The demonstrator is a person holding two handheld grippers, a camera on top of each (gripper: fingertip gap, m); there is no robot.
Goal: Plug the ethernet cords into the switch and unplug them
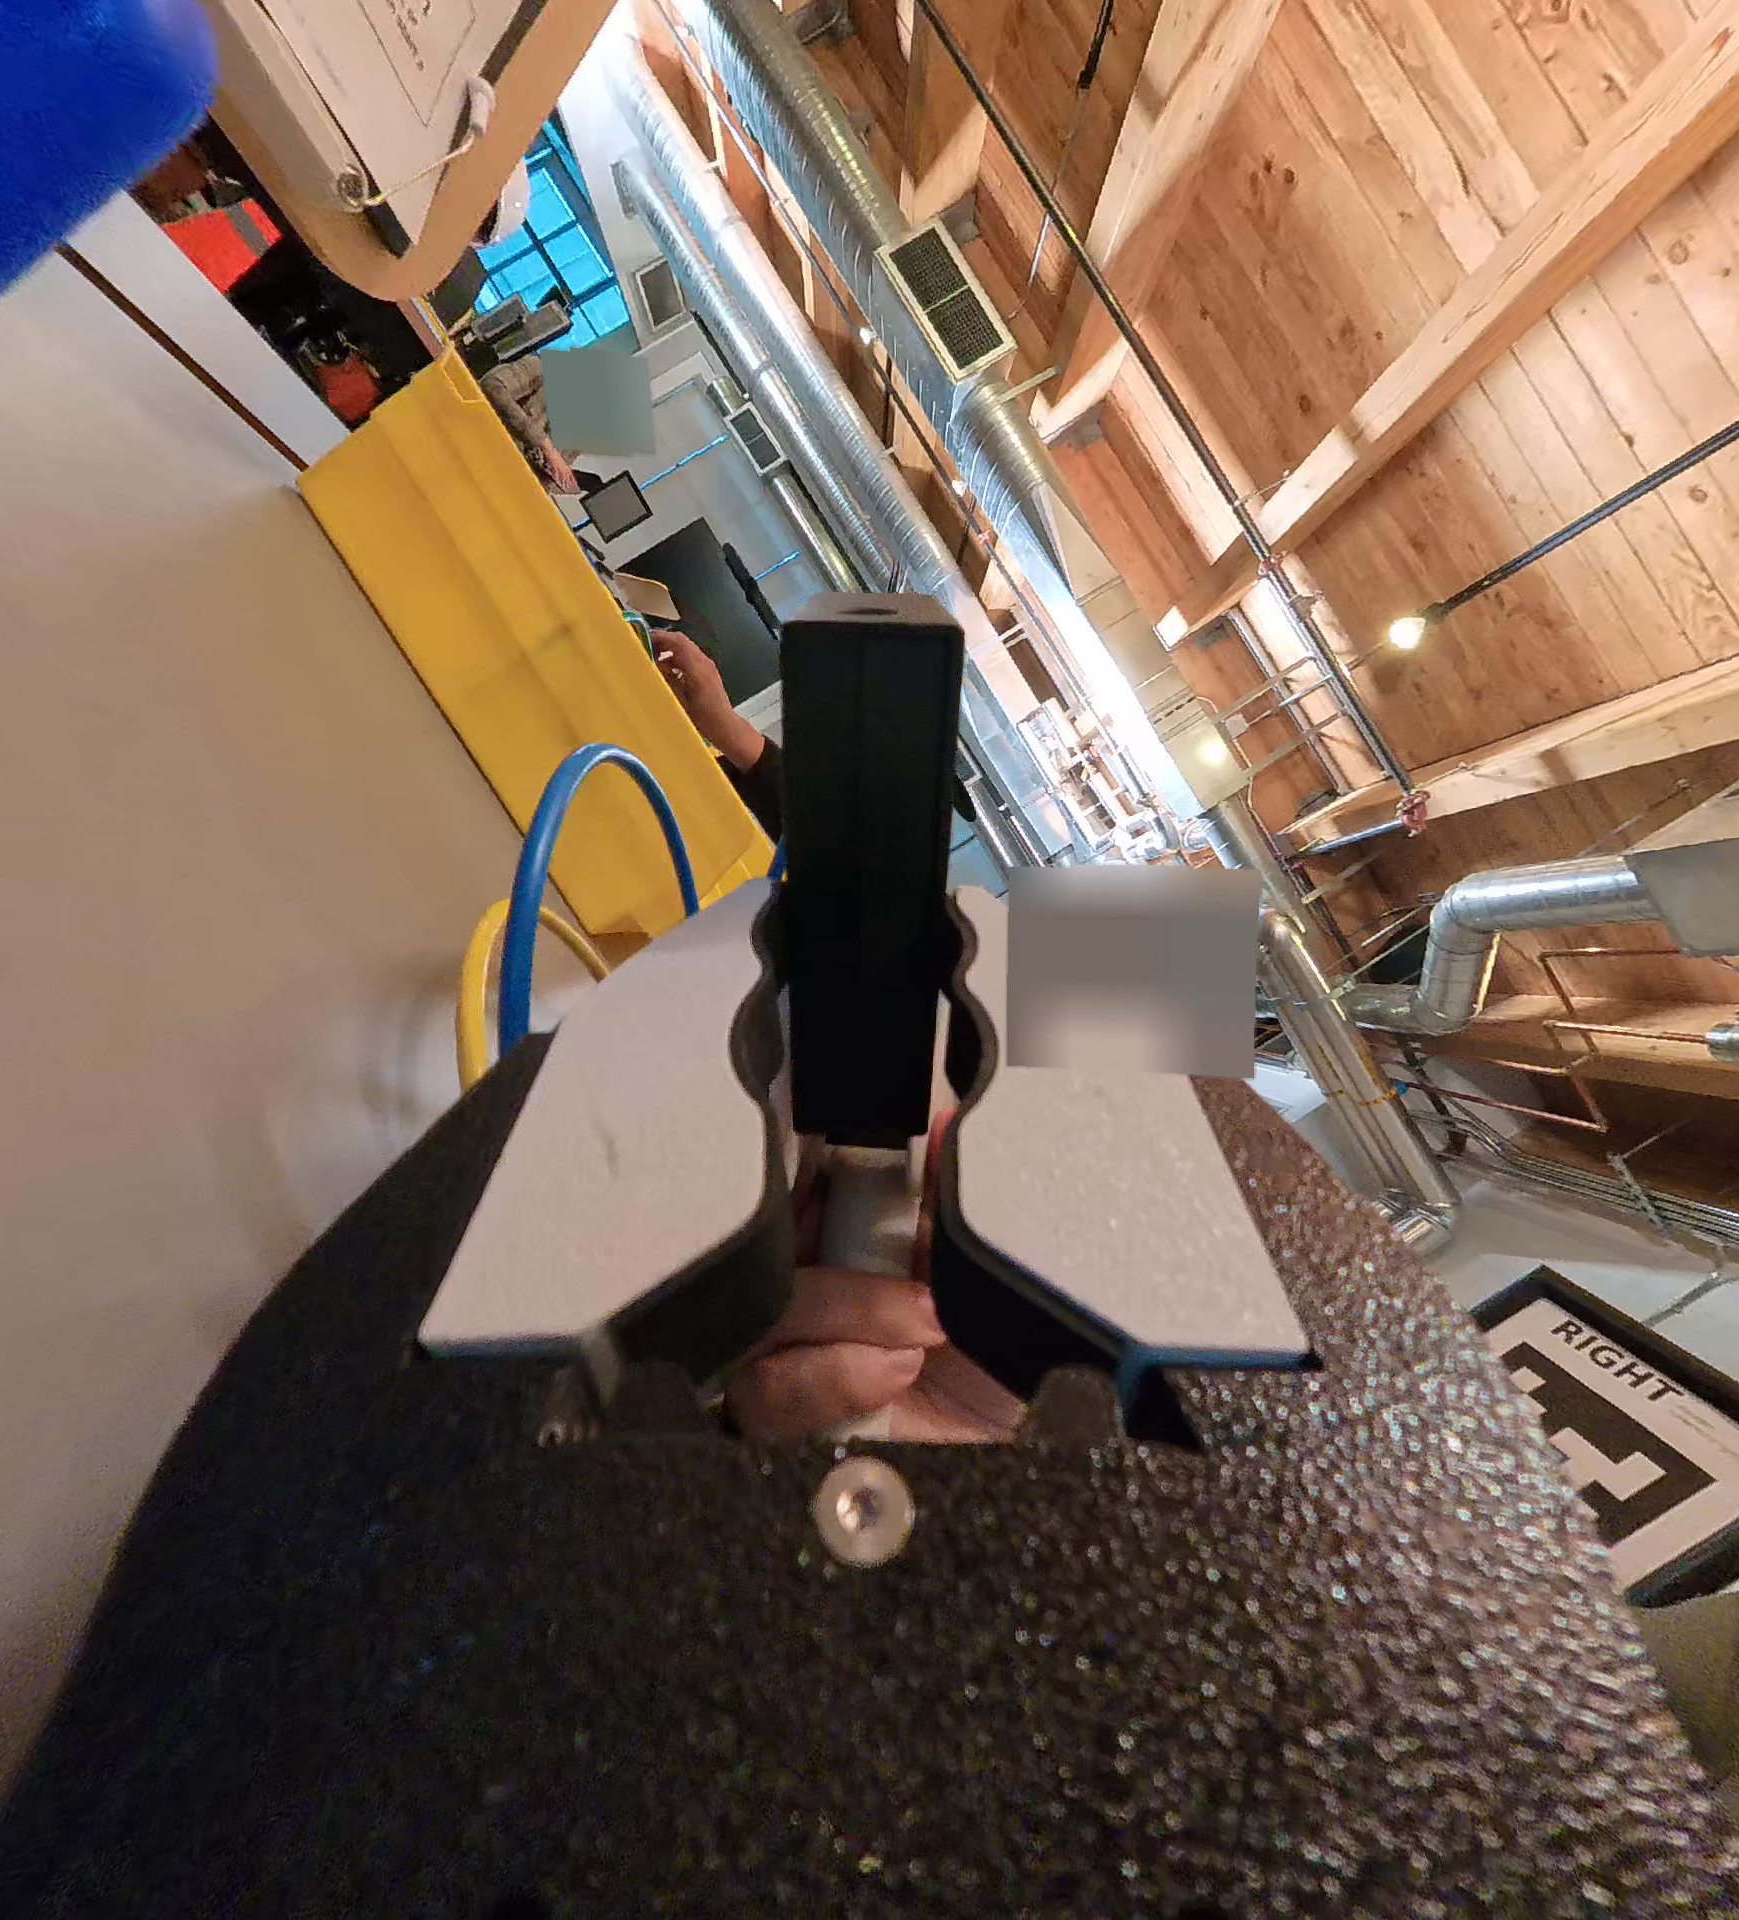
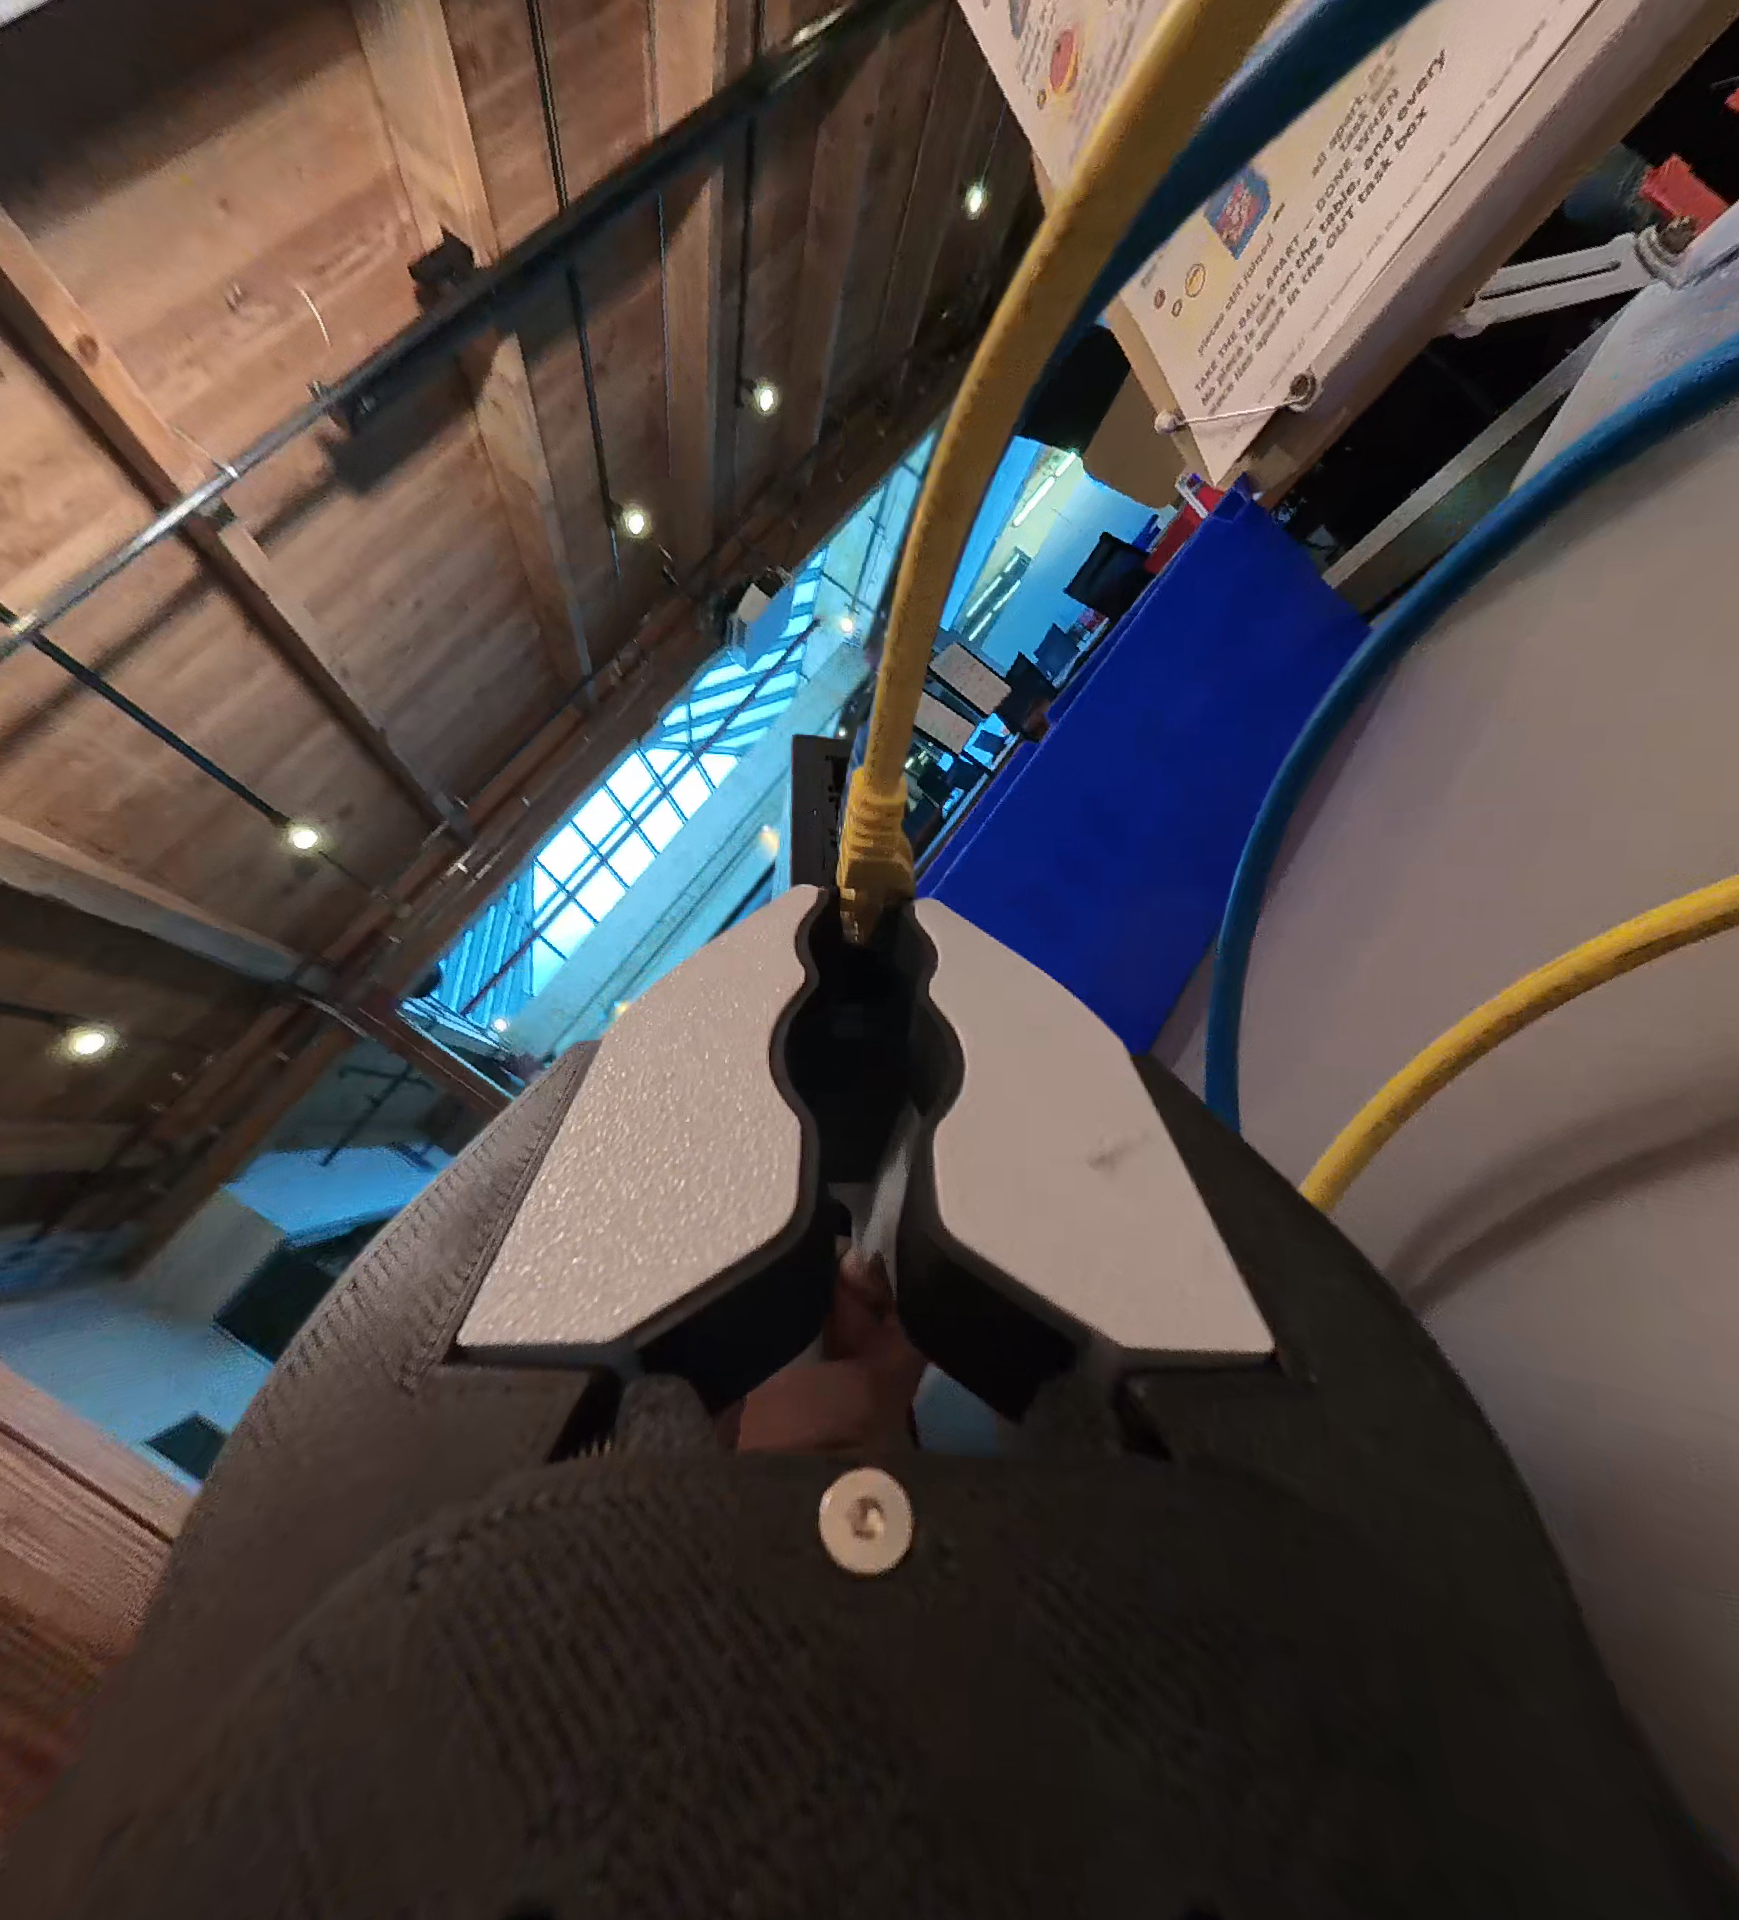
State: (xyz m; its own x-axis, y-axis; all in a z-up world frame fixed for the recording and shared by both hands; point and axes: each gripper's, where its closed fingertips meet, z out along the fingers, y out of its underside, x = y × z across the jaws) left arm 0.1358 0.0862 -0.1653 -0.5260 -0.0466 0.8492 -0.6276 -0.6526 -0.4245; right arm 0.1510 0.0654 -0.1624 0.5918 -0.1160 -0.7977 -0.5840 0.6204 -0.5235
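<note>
My left gripper [image 1: 865,935] is shut on the black box-shaped switch [image 1: 865,821] and holds it lifted, tilted up toward the ceiling. A blue cord [image 1: 532,883] and a yellow cord [image 1: 475,987] loop beside it over the white table [image 1: 117,831]. My right gripper [image 2: 870,925] is shut on the yellow ethernet cord's plug [image 2: 875,852]; the yellow cord [image 2: 958,416] arcs up from it. The switch [image 2: 813,810] shows as a black edge right beside the plug; I cannot tell whether the plug is in a port. A blue cord [image 2: 1364,707] curves over the table.
A yellow bin [image 1: 491,623] stands at the table's far side, and a blue bin [image 2: 1156,748] in the right wrist view. A clipboard with a printed sheet [image 2: 1343,208] hangs above. A person's hand [image 1: 699,675] shows behind the switch. Wooden ceiling and ducts fill the background. Less than 4 cm separates the two grippers' tips.
</note>
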